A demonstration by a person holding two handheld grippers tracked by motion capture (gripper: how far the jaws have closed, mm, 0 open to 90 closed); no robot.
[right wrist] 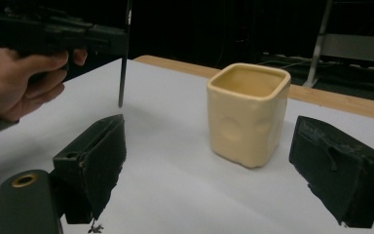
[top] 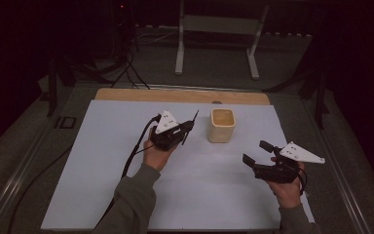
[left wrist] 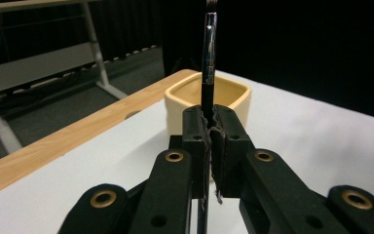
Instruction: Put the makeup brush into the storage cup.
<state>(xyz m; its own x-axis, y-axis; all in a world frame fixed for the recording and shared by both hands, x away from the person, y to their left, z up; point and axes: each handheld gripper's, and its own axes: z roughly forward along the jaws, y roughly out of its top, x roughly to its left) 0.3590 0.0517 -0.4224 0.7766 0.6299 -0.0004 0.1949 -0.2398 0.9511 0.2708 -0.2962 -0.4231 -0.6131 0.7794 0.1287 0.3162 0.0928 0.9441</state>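
A cream square cup point(top: 222, 125) stands upright on the white mat point(top: 126, 185), right of centre. My left gripper point(top: 187, 128) hovers just left of the cup, shut on a thin black brush point(top: 191, 126) that crosses its jaws. In the left gripper view the brush point(left wrist: 208, 58) rises straight up from the pinched pads point(left wrist: 197, 134), with the cup point(left wrist: 236, 97) right behind. My right gripper point(top: 254, 152) is held near the mat's right side, open with nothing in it. In the right gripper view its pads point(right wrist: 100, 161) stand wide apart with the cup point(right wrist: 248, 112) ahead between them and the brush point(right wrist: 123, 73) hanging at the left.
The table's wooden back edge point(top: 175, 95) runs behind the mat. A metal stand point(top: 216, 39) is on the floor beyond it, and cables point(top: 126, 68) lie at the back left. A cable point(top: 136, 146) trails from my left gripper over the mat.
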